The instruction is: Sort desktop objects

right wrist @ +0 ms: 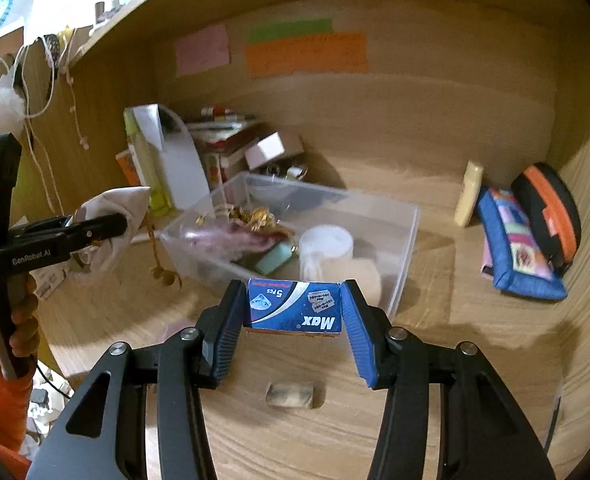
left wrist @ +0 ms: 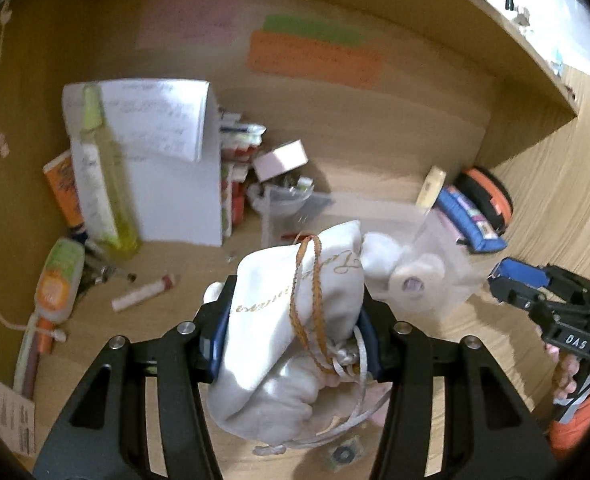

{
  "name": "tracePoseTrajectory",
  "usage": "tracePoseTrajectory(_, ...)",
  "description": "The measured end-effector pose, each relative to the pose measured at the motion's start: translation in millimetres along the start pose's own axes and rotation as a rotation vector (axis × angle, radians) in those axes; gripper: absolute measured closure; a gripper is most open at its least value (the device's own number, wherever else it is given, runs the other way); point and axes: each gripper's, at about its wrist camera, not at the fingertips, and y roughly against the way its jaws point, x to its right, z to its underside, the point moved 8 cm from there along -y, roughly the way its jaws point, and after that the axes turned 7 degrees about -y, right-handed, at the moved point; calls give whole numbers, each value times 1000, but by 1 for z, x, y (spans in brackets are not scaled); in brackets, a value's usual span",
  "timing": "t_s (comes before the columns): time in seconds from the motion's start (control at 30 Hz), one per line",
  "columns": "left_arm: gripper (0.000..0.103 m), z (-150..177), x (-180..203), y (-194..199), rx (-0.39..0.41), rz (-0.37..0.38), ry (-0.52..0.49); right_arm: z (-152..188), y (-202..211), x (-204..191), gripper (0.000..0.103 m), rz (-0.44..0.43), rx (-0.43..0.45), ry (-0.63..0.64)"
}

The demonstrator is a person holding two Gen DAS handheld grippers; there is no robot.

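Both hand-held grippers loaded beside the clear bin [right wrist: 405, 236]
The left hand-held gripper [left wrist: 295, 320] clamps a white drawstring pouch [left wrist: 295, 300] just left of the bin; the right hand-held gripper [right wrist: 293, 312] pinches a blue razor-blade box [right wrist: 295, 306] in front of it, above the desk [right wrist: 455, 360]

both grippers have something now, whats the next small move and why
Probably carry both loads over the clear plastic bin and let go. The left gripper pinches a white drawstring pouch, the right gripper a blue razor blade box, and both hang above the desk near the bin, which already holds small items.
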Motion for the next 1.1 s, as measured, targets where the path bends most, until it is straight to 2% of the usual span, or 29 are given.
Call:
tracePoseTrajectory(0.17, 51, -21, 8, -12, -2, 39, 5, -12, 0, 7, 58, 5, 17, -20)
tracePoseTrajectory(0.3, 51, -27, 13, -24, -27, 83, 12, -16, -3, 11, 58, 2, 19, -31)
tracePoseTrajectory(0.43, 51, -16, 20, -34, -75, 141, 3, -16, -9, 15, 58, -1, 8, -38)
tracePoseTrajectory(0.63, 51, 2, 25, -46, -147, 122, -59, -15, -26, 20, 58, -7, -24, -56)
tracePoseTrajectory(0.73, 50, 6, 19, -56, -188, 145, -13, -16, -35, 20, 58, -6, -32, -66)
tracePoseTrajectory(0.87, 46, 3, 10, -68, -209, 187, 106, -18, -49, 18, 58, -8, -49, -71)
tracePoseTrajectory(0.93, 37, -1, 9, -70, -202, 193, 149, -18, -54, 17, 58, -8, -57, -70)
tracePoseTrajectory(1.0, 33, -5, 13, -73, -189, 186, 168, -19, -60, 15, 58, -9, -67, -66)
tracePoseTrajectory(1.1, 33, -11, 20, -80, -174, 167, 150, -20, -68, 12, 58, -12, -81, -61)
